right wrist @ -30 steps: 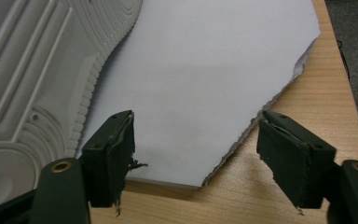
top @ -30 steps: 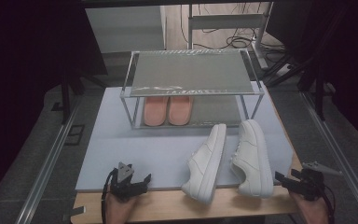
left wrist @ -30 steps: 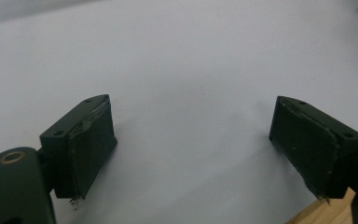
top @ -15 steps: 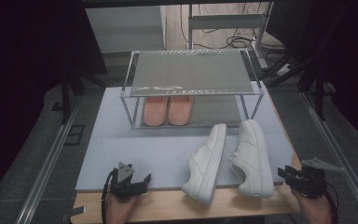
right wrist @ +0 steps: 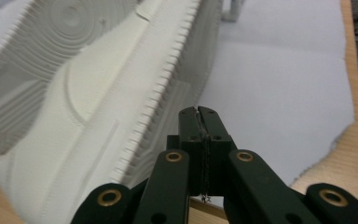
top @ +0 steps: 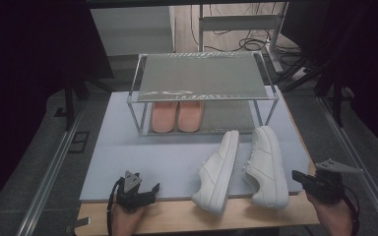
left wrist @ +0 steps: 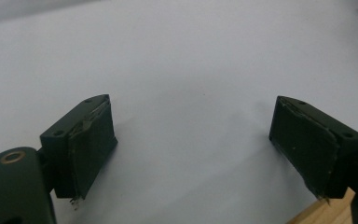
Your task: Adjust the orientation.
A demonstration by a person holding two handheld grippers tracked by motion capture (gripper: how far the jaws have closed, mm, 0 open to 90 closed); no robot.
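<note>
Two white sneakers lie on the pale mat (top: 167,152) near the front: the left one (top: 217,169) tipped on its side and the right one (top: 266,164) beside it. In the right gripper view the right sneaker's ribbed sole and edge (right wrist: 98,93) are close at the left. My right gripper (top: 297,176) (right wrist: 199,113) is just right of that sneaker's heel. Its jaws have just been closing and are now shut with nothing between them. My left gripper (top: 150,191) (left wrist: 193,140) rests open over the mat at the front left, pads wide apart and empty.
A metal shoe rack (top: 204,96) stands at the back of the mat, with a pair of pink slippers (top: 177,116) on the left of its lower shelf. The wooden table edge (top: 177,216) runs along the front. Rails and cables surround the table.
My right gripper has risen slightly beside the right sneaker's heel and its jaws have come together. The left gripper and both sneakers have stayed put.
</note>
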